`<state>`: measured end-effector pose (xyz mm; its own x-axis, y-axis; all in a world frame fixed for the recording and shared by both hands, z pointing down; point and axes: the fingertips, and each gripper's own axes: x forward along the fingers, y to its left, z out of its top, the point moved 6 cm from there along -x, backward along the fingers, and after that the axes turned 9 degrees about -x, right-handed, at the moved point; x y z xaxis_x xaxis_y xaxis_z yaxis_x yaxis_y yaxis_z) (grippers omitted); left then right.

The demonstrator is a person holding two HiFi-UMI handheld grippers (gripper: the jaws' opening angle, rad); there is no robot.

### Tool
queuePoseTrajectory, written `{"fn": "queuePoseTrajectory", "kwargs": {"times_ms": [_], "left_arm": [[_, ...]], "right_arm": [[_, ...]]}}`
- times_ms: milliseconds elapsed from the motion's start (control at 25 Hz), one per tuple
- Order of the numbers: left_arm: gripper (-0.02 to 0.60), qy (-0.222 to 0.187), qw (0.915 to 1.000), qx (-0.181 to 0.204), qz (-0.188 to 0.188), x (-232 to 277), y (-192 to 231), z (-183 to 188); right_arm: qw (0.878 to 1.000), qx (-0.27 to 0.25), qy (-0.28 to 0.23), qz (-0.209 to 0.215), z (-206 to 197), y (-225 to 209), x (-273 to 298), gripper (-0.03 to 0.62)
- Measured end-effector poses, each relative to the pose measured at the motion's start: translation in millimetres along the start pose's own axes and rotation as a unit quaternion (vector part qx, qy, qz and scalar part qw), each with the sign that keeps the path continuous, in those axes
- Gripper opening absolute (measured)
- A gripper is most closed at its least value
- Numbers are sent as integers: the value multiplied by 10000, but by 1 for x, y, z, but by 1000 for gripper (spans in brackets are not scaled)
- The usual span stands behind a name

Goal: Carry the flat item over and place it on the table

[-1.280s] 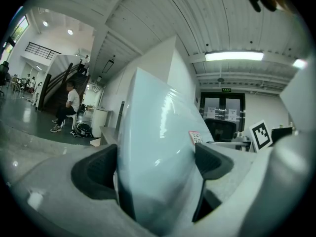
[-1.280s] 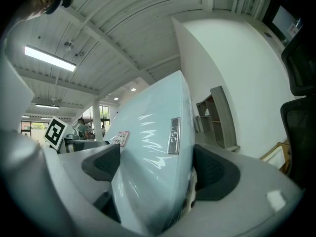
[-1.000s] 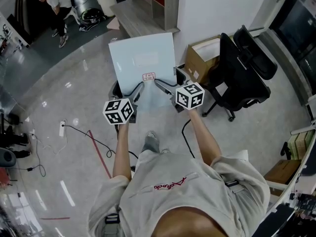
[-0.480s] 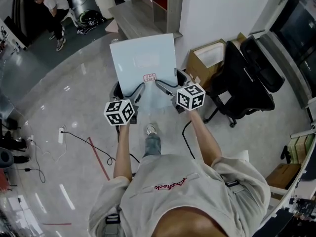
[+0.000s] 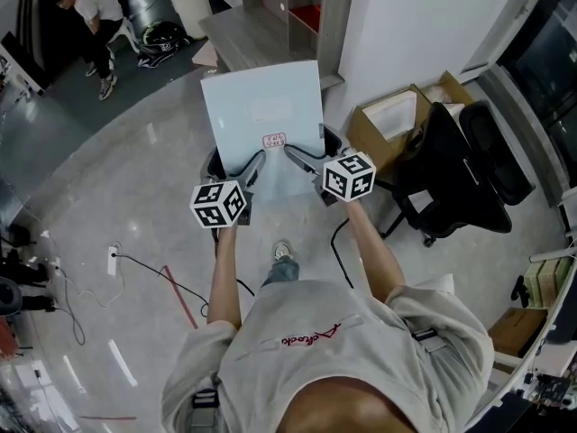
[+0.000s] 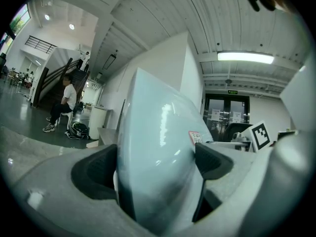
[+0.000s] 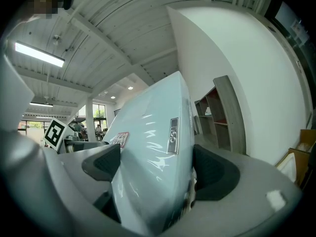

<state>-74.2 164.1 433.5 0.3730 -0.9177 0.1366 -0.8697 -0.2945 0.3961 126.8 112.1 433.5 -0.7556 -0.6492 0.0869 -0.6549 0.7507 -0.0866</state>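
A pale blue flat panel (image 5: 263, 115) with a small red-and-white label is held out in front of me, above the floor. My left gripper (image 5: 242, 171) is shut on its near left edge and my right gripper (image 5: 304, 162) on its near right edge. In the left gripper view the flat panel (image 6: 158, 152) fills the gap between the dark pads (image 6: 94, 172). In the right gripper view the flat panel (image 7: 153, 157) sits clamped between the pads (image 7: 215, 174) the same way. No table shows in any view.
A white wall and a wooden shelf unit (image 5: 306, 7) stand just beyond the panel. An open cardboard box (image 5: 392, 120) and a black office chair (image 5: 464, 179) are at right. A cable and power strip (image 5: 113, 260) lie on the floor at left. A person (image 5: 86, 12) sits far left.
I have walked forward with the panel: the shelf unit and wall are nearer, and the box and chair have slid right and down. Both grips are unchanged.
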Motion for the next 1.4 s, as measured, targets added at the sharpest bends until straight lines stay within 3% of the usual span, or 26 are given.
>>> {"fn": "queuePoseTrajectory", "kwargs": {"times_ms": [640,1400], "left_arm": [[508,-93,9998,53,-173,104,95,75],[508,60,9995,10,-321,161,121,79]], "right_arm": [[9998,-108,-125,-132,36,-59,138,476],[9994,-22,-74,-334,28,-99,175,476]]}}
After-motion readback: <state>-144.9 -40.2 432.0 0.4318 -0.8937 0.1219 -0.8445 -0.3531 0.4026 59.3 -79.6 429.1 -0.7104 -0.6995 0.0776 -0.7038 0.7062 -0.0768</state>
